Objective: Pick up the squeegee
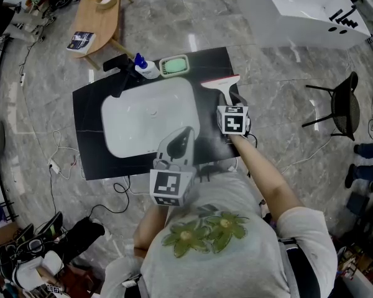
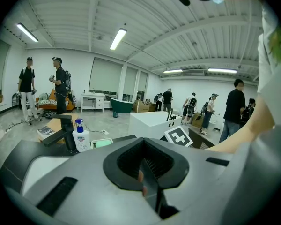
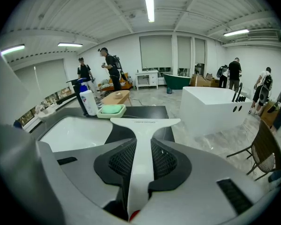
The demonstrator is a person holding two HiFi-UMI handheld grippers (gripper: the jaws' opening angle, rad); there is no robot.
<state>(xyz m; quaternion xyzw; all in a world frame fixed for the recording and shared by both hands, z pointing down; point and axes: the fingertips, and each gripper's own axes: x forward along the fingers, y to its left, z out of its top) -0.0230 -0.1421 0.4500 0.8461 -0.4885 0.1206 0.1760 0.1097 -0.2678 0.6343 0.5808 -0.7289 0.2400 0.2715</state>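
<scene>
Right tongs (image 3: 141, 156) are pinching the squeegee (image 3: 145, 125) handle, frame center, over the black bench (image 1: 90, 123). Left tongs (image 2: 145, 165) are sitting pressed together, empty.

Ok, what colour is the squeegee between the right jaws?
The squeegee is white, best seen in the right gripper view.
</scene>
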